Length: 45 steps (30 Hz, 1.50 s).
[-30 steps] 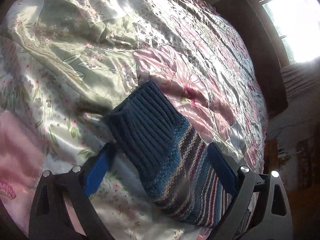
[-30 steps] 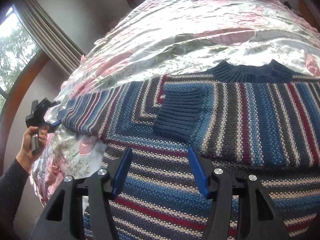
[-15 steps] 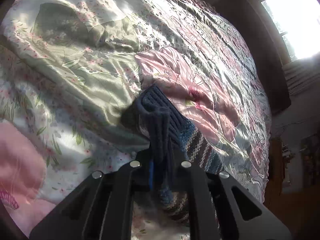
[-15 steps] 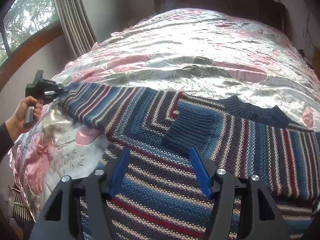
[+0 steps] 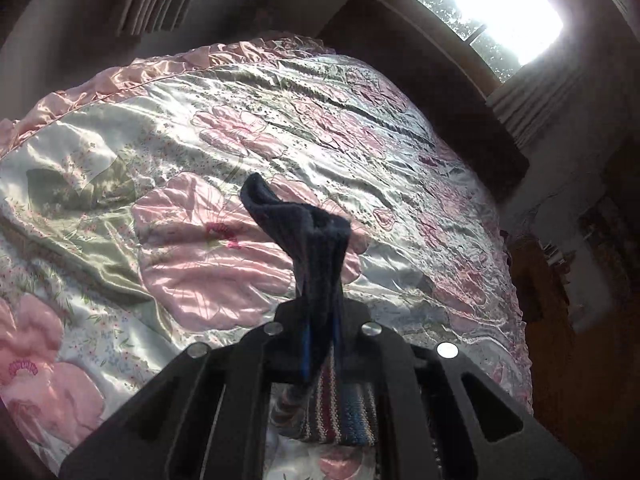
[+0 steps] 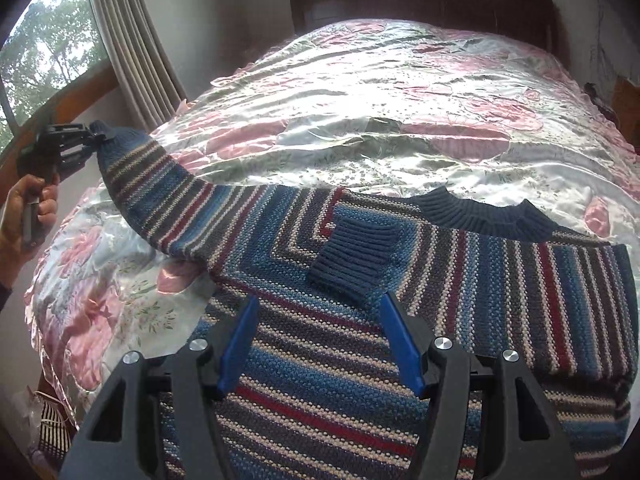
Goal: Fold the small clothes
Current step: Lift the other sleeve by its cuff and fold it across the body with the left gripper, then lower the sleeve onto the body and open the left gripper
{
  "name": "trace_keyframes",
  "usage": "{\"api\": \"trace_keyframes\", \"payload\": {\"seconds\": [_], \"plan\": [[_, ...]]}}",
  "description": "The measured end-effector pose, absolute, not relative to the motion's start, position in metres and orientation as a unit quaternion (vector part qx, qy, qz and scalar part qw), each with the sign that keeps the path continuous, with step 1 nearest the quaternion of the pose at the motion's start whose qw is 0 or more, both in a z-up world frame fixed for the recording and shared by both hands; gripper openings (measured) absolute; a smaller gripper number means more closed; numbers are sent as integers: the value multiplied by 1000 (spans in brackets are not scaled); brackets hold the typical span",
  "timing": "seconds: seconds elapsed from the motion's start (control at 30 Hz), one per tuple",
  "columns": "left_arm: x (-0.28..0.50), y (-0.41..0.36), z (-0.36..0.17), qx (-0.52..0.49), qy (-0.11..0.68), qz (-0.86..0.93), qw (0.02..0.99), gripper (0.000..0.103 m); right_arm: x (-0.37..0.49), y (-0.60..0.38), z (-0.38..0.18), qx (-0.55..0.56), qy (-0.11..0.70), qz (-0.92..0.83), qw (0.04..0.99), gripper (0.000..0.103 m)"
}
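Sweater sleeve cuff pinched in left gripper jaws.

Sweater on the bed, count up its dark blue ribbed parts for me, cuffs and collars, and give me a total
Ribbed cuffs: 2, one pinched in the left gripper at the raised sleeve end, one lying folded on the sweater's chest
Ribbed collars: 1
Total: 3; any hem ribbing is out of view.
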State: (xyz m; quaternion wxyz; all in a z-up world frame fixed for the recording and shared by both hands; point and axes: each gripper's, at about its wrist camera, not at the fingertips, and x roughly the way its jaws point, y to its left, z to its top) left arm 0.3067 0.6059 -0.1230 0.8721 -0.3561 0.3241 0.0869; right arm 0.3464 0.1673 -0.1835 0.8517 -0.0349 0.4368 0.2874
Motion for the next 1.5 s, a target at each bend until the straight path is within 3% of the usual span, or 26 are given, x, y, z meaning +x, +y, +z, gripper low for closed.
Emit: {"api": "trace_keyframes", "payload": {"seconds": [0.27, 0.5, 0.97, 1.37, 1.43, 1.5], "plan": [[335, 506, -67, -303, 315, 24, 899, 6, 342, 124, -173, -5, 440, 272, 856, 63], [366, 419, -63, -244, 329, 6, 912, 6, 345, 76, -171, 28, 448, 248, 859, 63], [410, 248, -182, -176, 408, -22, 896, 6, 372, 0, -211, 130, 487, 213, 837, 67], [417, 191, -266, -171, 469, -46, 865, 6, 426, -16, -244, 297, 507, 244, 771, 70], [416, 193, -269, -175, 468, -53, 865, 10, 440, -5, -257, 332, 524, 259, 740, 71], [415, 194, -268, -186, 463, -67, 864, 32, 453, 10, -272, 365, 541, 268, 708, 71]]}}
